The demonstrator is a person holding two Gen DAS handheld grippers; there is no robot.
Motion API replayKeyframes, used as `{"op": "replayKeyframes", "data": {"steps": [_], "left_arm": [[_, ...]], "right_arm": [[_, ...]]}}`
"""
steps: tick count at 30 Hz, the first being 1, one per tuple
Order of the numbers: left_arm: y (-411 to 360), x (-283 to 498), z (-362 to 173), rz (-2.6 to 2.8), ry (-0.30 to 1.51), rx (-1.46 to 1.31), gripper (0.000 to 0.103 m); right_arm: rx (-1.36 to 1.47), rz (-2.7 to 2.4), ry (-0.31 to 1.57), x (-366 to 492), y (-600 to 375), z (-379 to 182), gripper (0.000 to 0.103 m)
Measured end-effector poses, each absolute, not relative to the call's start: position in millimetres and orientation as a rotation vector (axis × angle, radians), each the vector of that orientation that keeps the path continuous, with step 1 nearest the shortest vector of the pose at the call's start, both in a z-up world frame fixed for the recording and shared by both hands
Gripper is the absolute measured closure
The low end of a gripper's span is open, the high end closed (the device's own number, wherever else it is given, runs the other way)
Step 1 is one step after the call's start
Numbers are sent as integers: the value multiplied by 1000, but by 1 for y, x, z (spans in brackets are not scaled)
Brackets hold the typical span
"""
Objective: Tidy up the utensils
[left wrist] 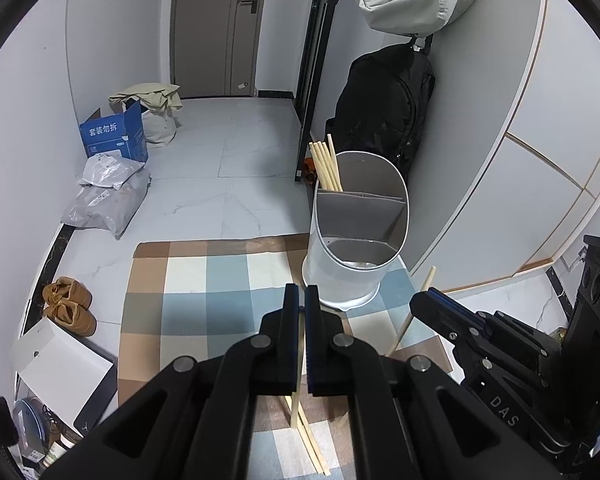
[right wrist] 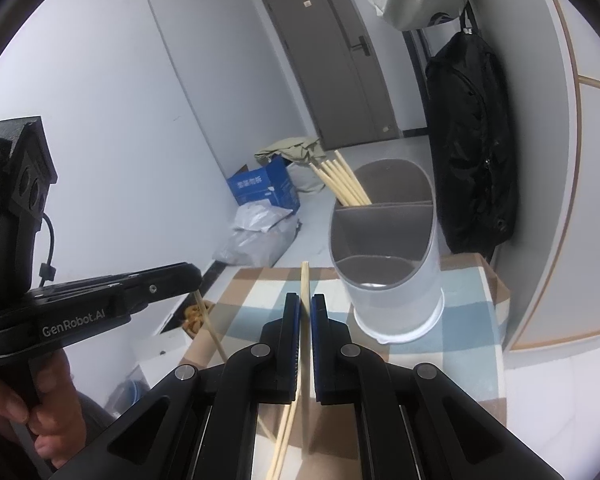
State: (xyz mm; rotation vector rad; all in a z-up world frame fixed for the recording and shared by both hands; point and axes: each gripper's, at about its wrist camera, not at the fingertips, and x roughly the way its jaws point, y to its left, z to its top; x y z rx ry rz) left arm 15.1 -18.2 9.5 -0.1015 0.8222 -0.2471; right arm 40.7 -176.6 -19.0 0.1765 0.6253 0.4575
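A white oval utensil holder with grey dividers stands on the checked cloth. Several wooden chopsticks lean in its far-left compartment; the other compartments look empty. My left gripper is shut on a chopstick that hangs down below the jaws, in front of the holder. My right gripper is shut on a chopstick that points up toward the holder. The right gripper also shows in the left wrist view. The left gripper also shows in the right wrist view.
More loose chopsticks lie on the cloth near the front edge. A black backpack hangs on the wall behind the holder. On the floor to the left are a blue box, plastic bags and brown shoes.
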Motion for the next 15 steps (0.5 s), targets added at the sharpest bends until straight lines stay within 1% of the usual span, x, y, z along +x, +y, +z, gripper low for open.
{"op": "replayKeyframes", "data": {"steps": [15], "left_arm": [[-28, 31, 35, -286, 806, -74, 103]], "right_arm": [[197, 442, 624, 63, -178, -11, 98]]}}
